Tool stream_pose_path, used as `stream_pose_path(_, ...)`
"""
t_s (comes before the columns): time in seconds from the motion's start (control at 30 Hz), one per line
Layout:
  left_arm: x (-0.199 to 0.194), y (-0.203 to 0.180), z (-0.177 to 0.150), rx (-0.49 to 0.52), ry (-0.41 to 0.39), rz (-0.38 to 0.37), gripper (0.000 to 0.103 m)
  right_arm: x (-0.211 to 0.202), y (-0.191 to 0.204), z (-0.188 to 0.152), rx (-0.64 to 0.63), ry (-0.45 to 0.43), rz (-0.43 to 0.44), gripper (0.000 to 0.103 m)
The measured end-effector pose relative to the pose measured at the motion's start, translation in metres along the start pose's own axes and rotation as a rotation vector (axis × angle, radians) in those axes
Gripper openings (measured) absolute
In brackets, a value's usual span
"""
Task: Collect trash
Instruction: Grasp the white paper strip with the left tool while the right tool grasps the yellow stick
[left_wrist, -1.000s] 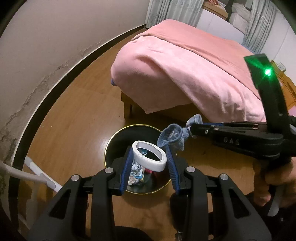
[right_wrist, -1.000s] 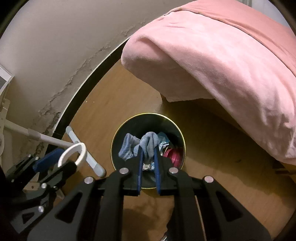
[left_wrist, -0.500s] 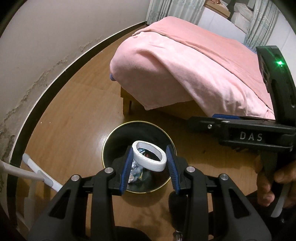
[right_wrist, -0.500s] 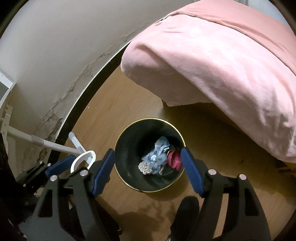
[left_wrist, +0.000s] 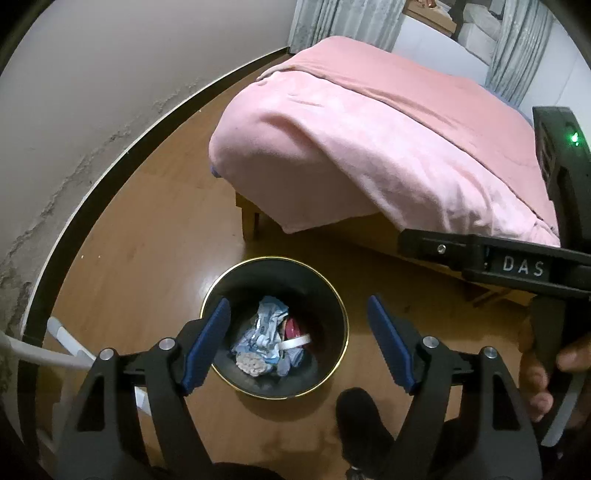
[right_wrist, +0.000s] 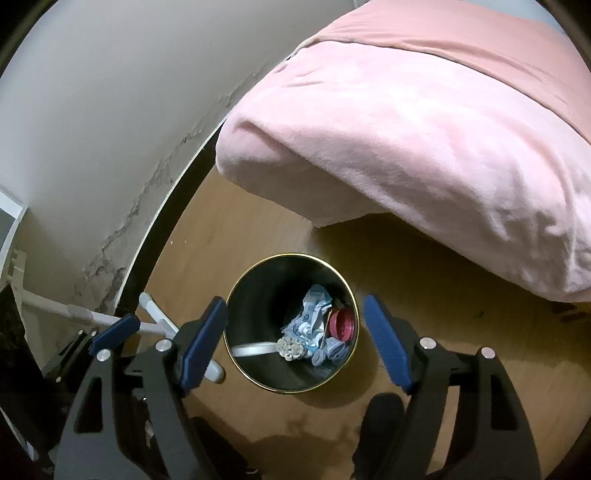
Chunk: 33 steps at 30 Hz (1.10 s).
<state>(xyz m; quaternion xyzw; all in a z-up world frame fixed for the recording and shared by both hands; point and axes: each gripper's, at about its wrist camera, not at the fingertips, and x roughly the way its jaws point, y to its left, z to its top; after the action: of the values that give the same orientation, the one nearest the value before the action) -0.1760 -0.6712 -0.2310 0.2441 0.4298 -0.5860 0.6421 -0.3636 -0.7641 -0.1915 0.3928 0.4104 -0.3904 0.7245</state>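
Two grippers hover over one black bin (left_wrist: 334, 295): the left gripper (left_wrist: 299, 341) and right gripper (right_wrist: 295, 339), both jaws opening, nothing between them. Inside lie one tape roll (left_wrist: 293, 342), one crumpled wrapper (right_wrist: 312, 317), one pink lid (right_wrist: 341, 323). Beyond stands one pink bed (left_wrist: 388, 147).

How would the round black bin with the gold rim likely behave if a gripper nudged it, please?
The round black bin with the gold rim probably slides rather than tips: it stands upright on the glossy wooden floor. It likely feels light, holding only the crumpled wrapper and small scraps.
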Motion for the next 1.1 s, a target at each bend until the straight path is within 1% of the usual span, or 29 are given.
stream_pose_path(0.07, -0.007, -0.002, 0.000, 0.006, -0.006, 0.001, 0.075, -0.002, -0.001, 0.001, 0.002, -0.003, -0.001, 0.075)
stream_pose_path(0.13, -0.014, -0.004, 0.000, 0.014, -0.010, 0.013, 0.080, -0.005, 0.000, 0.002, -0.001, -0.009, -0.002, 0.076)
stream_pose_path(0.17, -0.021, -0.006, 0.000, 0.011, -0.016, 0.027, 0.085, -0.006, 0.001, 0.002, -0.007, -0.012, -0.005, 0.078)
stream_pose_path(0.23, -0.039, -0.009, -0.001, -0.008, -0.032, 0.042, 0.089, -0.010, 0.005, 0.001, -0.022, -0.026, -0.018, 0.080)
stream_pose_path(0.27, -0.051, -0.012, -0.003, -0.017, -0.045, 0.046, 0.092, -0.012, 0.007, 0.001, -0.030, -0.032, -0.022, 0.081)
stream_pose_path(0.33, -0.075, -0.018, -0.005, -0.004, -0.059, 0.064, 0.092, -0.017, 0.013, 0.000, -0.048, -0.045, -0.029, 0.082)
stream_pose_path(0.37, -0.095, -0.021, -0.008, 0.013, -0.069, 0.085, 0.092, -0.019, 0.016, 0.000, -0.057, -0.050, -0.030, 0.082)
stream_pose_path(0.43, -0.123, -0.021, -0.012, 0.031, -0.092, 0.123, 0.093, -0.029, 0.027, -0.005, -0.086, -0.073, -0.040, 0.083)
stream_pose_path(0.53, -0.184, -0.007, -0.026, 0.032, -0.150, 0.202, 0.095, -0.050, 0.048, -0.014, -0.115, -0.116, -0.032, 0.084)
stream_pose_path(0.57, -0.214, 0.007, -0.037, 0.010, -0.189, 0.239, 0.096, -0.058, 0.056, -0.016, -0.121, -0.129, -0.016, 0.085)
stream_pose_path(0.63, -0.248, 0.027, -0.052, -0.026, -0.230, 0.288, 0.096, -0.079, 0.086, -0.022, -0.170, -0.154, 0.023, 0.085)
stream_pose_path(0.67, -0.274, 0.048, -0.066, -0.062, -0.245, 0.340, 0.096, -0.087, 0.100, -0.024, -0.197, -0.161, 0.029, 0.085)
stream_pose_path(0.7, -0.290, 0.063, -0.076, -0.088, -0.248, 0.378, 0.096, -0.098, 0.119, -0.028, -0.238, -0.170, 0.038, 0.085)
stream_pose_path(0.73, -0.308, 0.085, -0.089, -0.127, -0.248, 0.434, 0.096, -0.109, 0.139, -0.032, -0.273, -0.183, 0.054, 0.085)
stream_pose_path(0.77, -0.324, 0.105, -0.100, -0.163, -0.246, 0.481, 0.096, -0.122, 0.162, -0.038, -0.314, -0.201, 0.082, 0.086)
stream_pose_path(0.83, -0.349, 0.139, -0.119, -0.225, -0.242, 0.558, 0.096, -0.140, 0.197, -0.048, -0.382, -0.213, 0.122, 0.089)
stream_pose_path(0.9, -0.381, 0.187, -0.145, -0.336, -0.232, 0.662, 0.096, -0.154, 0.240, -0.060, -0.467, -0.206, 0.169, 0.089)
stream_pose_path(0.93, -0.392, 0.207, -0.156, -0.382, -0.225, 0.690, 0.096, -0.160, 0.265, -0.067, -0.514, -0.196, 0.196, 0.089)
stream_pose_path(0.97, -0.405, 0.230, -0.169, -0.432, -0.215, 0.711, 0.096, -0.164, 0.282, -0.072, -0.546, -0.186, 0.212, 0.089)
stream_pose_path(1.0, -0.414, 0.253, -0.181, -0.491, -0.192, 0.729, 0.096, -0.167, 0.306, -0.080, -0.593, -0.170, 0.233, 0.089)
stream_pose_path(1.03, -0.418, 0.269, -0.188, -0.532, -0.171, 0.734, 0.096, -0.168, 0.330, -0.087, -0.641, -0.146, 0.247, 0.089)
stream_pose_path(1.07, -0.426, 0.294, -0.199, -0.603, -0.144, 0.716, 0.096, -0.168, 0.350, -0.093, -0.685, -0.121, 0.254, 0.089)
stream_pose_path(1.1, -0.430, 0.307, -0.206, -0.636, -0.128, 0.692, 0.096, -0.167, 0.376, -0.100, -0.741, -0.082, 0.262, 0.089)
